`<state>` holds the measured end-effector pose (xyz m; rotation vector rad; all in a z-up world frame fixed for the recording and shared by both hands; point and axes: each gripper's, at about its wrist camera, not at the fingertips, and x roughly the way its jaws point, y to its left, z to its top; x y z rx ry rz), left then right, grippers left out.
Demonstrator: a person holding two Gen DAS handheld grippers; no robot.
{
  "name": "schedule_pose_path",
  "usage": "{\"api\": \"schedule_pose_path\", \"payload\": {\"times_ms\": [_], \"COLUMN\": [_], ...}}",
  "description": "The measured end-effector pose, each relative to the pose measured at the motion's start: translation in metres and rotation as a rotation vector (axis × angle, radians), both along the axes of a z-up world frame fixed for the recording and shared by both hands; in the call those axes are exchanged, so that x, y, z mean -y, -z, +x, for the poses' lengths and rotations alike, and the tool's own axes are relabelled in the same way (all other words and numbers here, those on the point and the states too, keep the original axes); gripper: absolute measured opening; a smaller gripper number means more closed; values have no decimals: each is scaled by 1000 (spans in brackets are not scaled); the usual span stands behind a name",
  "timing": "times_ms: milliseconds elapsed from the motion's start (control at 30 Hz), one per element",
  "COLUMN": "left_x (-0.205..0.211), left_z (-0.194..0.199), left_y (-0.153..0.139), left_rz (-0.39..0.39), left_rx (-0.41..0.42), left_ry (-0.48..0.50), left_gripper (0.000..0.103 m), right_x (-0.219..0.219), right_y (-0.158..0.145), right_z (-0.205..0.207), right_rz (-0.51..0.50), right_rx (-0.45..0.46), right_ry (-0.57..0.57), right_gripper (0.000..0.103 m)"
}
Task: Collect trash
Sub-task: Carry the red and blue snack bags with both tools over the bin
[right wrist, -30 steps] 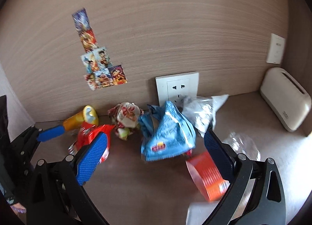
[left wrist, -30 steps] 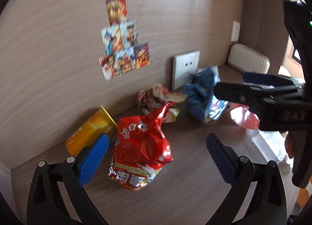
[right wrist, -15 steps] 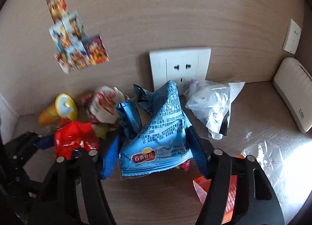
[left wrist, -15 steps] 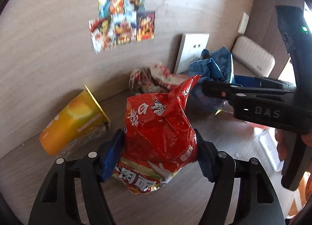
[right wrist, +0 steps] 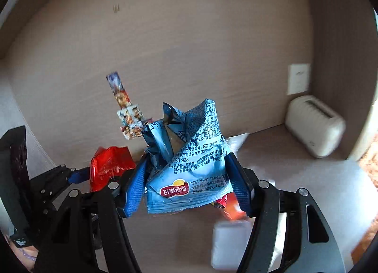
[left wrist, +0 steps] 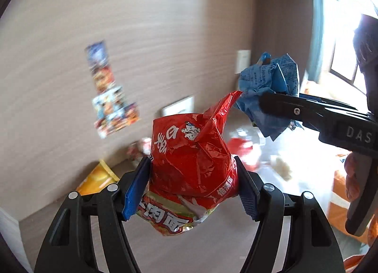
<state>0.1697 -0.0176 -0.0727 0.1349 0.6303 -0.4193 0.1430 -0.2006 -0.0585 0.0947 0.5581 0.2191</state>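
Right now our left gripper (left wrist: pixel 191 188) is clamped on the red noodle wrapper (left wrist: pixel 189 166), its blue pads (left wrist: pixel 135 190) pressing the crumpled foil from both sides, the printed bottom edge hanging below the jaws. Our right gripper (right wrist: pixel 186 185) is squeezed shut on the blue chip bag (right wrist: pixel 186 159) in the same way, the bag's torn top standing up above the pads. Both pieces appear to hang clear of the desk (right wrist: pixel 295 166), held side by side; in the left wrist view the blue bag sits just right of the red wrapper's peak, nearly touching it.

We judge this to be the carry step: two pieces picked, neither yet dropped anywhere. The next move calls for bringing both to a bin or bag and opening the jaws over it, but we see no such container in either view, so we cannot say which way that lies.

More litter remains on the desk: an orange cup (left wrist: pixel 96 178) lying on its side by the wall, a crumpled wrapper (left wrist: pixel 141 147) behind it, and red scraps (left wrist: pixel 241 147) to the right. Motion blur and window glare smear these, so their number is hard to make out. A white blurred box (right wrist: pixel 230 244) sits under the right gripper; what it is we cannot tell. A cream appliance (right wrist: pixel 314 126) stands in the far corner.
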Motion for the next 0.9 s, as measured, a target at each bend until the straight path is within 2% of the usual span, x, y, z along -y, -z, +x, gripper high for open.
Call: {"api": "schedule_pose_path", "payload": {"times_ms": [167,367,633,900], "left_x": [48,116,206,273], "left_z": [-31,-72,-134,-178], "left_y": [-7,0,29,74], "left_rz": [-6,-1,24,75], "left_rx": [15,-9,-67,-137], "left_ry": [132,322,553,719], "left_gripper": [68,68,66,66], "right_x": [34,85,150,200], "right_y": [-18,-11,21,59], "right_z": [-44,-109,-188,-246], "right_rz": [-8,-19,4,44], "right_rx": [23,-6,-89,-165], "right_ry": [112,278,469,620], "right_gripper": [66,66,66,66]}}
